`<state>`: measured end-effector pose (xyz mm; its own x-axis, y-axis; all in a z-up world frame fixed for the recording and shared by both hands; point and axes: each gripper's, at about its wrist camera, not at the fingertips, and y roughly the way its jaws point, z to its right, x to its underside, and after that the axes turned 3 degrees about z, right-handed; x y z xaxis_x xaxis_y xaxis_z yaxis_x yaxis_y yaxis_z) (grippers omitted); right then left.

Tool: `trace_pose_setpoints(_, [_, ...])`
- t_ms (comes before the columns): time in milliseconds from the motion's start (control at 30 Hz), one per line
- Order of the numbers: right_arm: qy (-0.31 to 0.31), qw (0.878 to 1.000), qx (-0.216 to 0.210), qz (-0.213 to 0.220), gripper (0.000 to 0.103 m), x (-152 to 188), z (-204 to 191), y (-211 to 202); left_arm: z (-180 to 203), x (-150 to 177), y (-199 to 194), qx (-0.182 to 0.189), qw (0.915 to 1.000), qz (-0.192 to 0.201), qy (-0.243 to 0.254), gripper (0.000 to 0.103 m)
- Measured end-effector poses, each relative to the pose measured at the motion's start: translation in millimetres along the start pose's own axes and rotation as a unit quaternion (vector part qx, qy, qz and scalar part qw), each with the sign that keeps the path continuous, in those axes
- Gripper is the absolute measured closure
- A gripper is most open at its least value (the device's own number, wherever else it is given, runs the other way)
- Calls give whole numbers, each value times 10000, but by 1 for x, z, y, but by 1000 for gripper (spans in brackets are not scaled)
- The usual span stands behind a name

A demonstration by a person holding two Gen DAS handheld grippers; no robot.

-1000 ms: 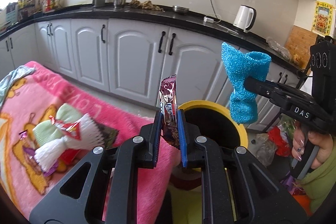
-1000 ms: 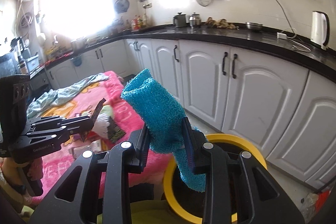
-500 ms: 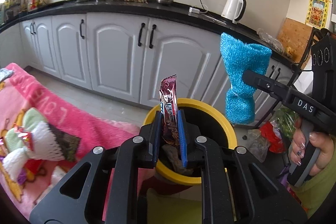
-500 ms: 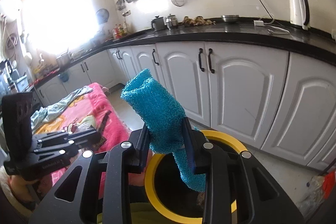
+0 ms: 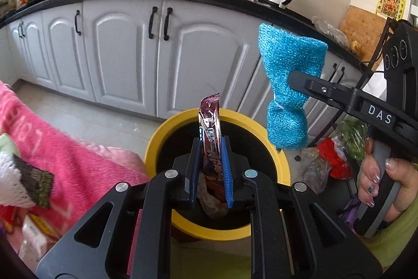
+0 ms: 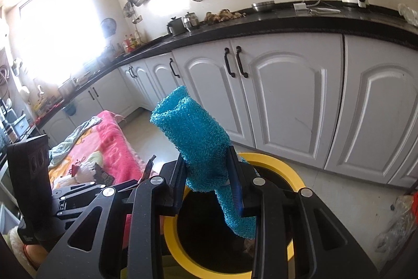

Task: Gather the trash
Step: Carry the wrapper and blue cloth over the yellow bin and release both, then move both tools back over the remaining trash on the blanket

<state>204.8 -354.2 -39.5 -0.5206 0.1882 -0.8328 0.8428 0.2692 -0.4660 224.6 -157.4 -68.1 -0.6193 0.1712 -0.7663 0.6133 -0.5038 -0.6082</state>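
Because both loads hang over the round yellow-rimmed plastic bin (image 5: 283, 169), release should drop them in. Left gripper (image 5: 211, 169) clamps the crinkled maroon foil wrapper (image 5: 209, 122) upright at 12 o'clock; right gripper (image 6: 209, 179) pinches the fuzzy turquoise knitted cloth (image 6: 198, 132). Bin contents dark, indistinct; more litter on the pink blanket (image 5: 78, 156), 9 o'clock, cut off.

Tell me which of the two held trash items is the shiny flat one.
The snack wrapper in the left gripper: thin, glossy, maroon. The right gripper holds a fuzzy blue cloth.
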Motion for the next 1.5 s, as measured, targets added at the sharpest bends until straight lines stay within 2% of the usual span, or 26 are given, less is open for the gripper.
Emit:
trace_pose_setpoints(200, [187,9997,97,-87,74,4,15,10,4,2,20,57,9999,-148,20,91])
trace_pose_setpoints(300, [298,9994,141,-123,69,7,23,15,6,4,28,24,9998,-173,15,86])
trace_pose_setpoints(467, [466,9985,221,-185,62,10,32,20,2,9,34,2,9997,-243,-43,66])
trace_pose_setpoints(533, [519,9982,215,-199,57,10,34,21,0,11,34,-35,9996,-253,-83,63])
trace_pose_setpoints(600, [507,9983,215,-193,57,10,34,21,-1,11,33,-63,9996,-244,-102,61])
trace_pose_setpoints(700, [492,9984,218,-175,54,9,33,20,-4,11,29,-123,9996,-215,-117,53])
trace_pose_setpoints(867, [398,9988,225,-162,50,9,28,19,-11,11,20,-235,9995,-128,-181,36])
trace_pose_setpoints(933, [302,9992,249,-127,45,8,23,18,-15,10,14,-310,9993,-73,-202,30])
trace_pose_setpoints(967, [268,9993,249,-114,44,8,21,17,-16,10,12,-343,9992,-48,-220,23])
trace_pose_setpoints(1100, [54,9996,264,-34,38,7,8,13,-24,9,-1,-457,9984,86,-310,12])
trace_pose_setpoints(1233, [-178,9994,300,74,31,7,-5,8,-30,8,-13,-614,9972,196,-383,11])
trace_pose_setpoints(1500, [-600,9975,274,235,24,7,-32,1,-46,10,-43,-842,9940,447,-544,11])
